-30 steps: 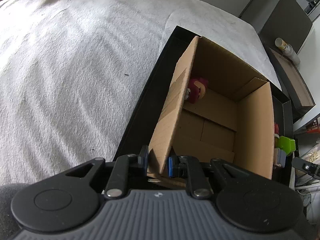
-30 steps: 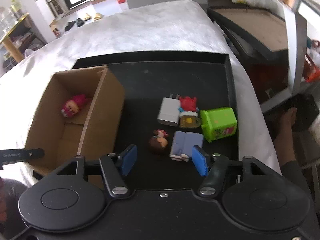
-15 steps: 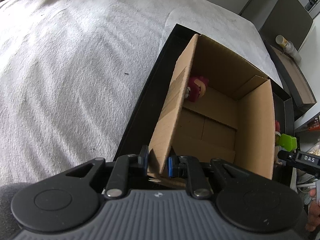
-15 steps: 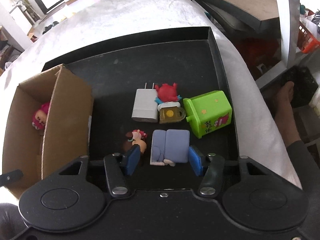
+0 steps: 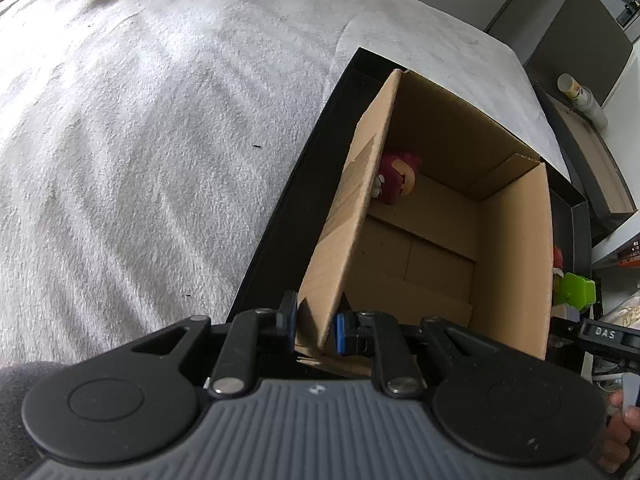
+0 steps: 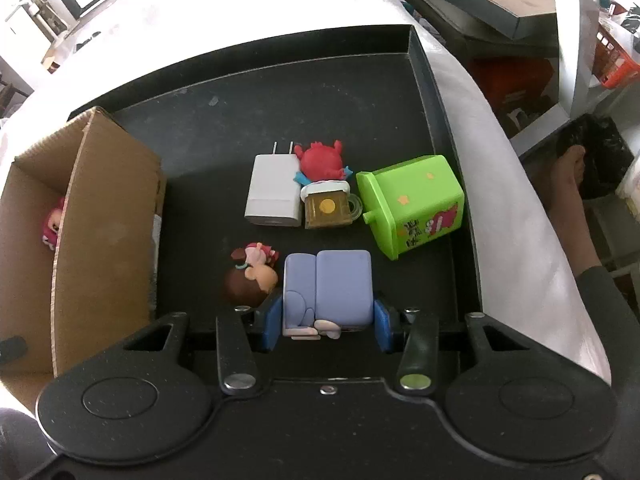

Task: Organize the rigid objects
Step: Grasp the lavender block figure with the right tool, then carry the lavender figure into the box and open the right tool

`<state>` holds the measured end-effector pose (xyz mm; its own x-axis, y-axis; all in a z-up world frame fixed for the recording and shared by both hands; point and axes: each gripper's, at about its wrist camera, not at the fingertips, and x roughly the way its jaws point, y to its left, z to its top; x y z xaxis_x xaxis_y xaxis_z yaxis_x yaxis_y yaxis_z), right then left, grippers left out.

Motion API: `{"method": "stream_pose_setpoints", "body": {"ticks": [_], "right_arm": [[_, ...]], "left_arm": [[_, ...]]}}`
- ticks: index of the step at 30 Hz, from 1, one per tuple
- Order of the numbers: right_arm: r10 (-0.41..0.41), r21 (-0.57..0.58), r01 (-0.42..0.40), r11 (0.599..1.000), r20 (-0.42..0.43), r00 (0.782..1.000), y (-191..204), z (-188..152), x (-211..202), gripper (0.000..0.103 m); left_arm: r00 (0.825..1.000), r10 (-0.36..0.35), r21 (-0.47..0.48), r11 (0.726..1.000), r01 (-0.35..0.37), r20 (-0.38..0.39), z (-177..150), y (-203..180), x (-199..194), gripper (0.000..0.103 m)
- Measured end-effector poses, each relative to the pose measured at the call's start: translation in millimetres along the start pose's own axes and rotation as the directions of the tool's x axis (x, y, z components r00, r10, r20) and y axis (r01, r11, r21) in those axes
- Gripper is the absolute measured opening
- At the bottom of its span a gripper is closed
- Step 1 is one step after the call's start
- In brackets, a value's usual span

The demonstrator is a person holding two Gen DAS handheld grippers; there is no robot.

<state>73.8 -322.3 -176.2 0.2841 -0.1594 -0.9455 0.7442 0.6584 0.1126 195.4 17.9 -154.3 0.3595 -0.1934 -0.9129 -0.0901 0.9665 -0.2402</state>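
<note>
My left gripper is shut on the near left wall of an open cardboard box that stands in a black tray. A pink-haired figure lies inside the box at its far left. In the right wrist view, my right gripper points down over the tray. Its jaws are closing, with a lilac block toy between the blue pads and thin gaps still showing at both sides. A brown-haired figure lies just left of that toy.
Further back in the tray lie a white charger, a red toy, a small beer-mug toy and a green box toy. The cardboard box fills the tray's left side. A person's foot is on the floor at right.
The right gripper has come down over the lilac toy and its jaws have narrowed around it. The left gripper keeps its hold on the box wall, unmoved.
</note>
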Motion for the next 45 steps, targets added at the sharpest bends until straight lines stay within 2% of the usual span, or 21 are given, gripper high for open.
{"method": "stream_pose_setpoints", "body": {"ticks": [8,30,45], "right_arm": [[0.026,-0.020,-0.026,0.999,0.024,0.999,5,-2,-21,0.044],[0.081,-0.145,-0.064,0.987,0.117,0.990,53,3,-81,0.044],[0.118,-0.222,-0.086,0.971,0.138,0.983,92,7,-96,0.044]], "left_arm": [[1.000,0.003,0.010,1.000,-0.003,0.005,0,-1,0,0.017],[1.000,-0.008,0.005,1.000,0.008,0.009,-1,-3,-1,0.017],[0.999,-0.035,-0.004,0.999,0.035,0.012,-5,-1,-2,0.018]]}}
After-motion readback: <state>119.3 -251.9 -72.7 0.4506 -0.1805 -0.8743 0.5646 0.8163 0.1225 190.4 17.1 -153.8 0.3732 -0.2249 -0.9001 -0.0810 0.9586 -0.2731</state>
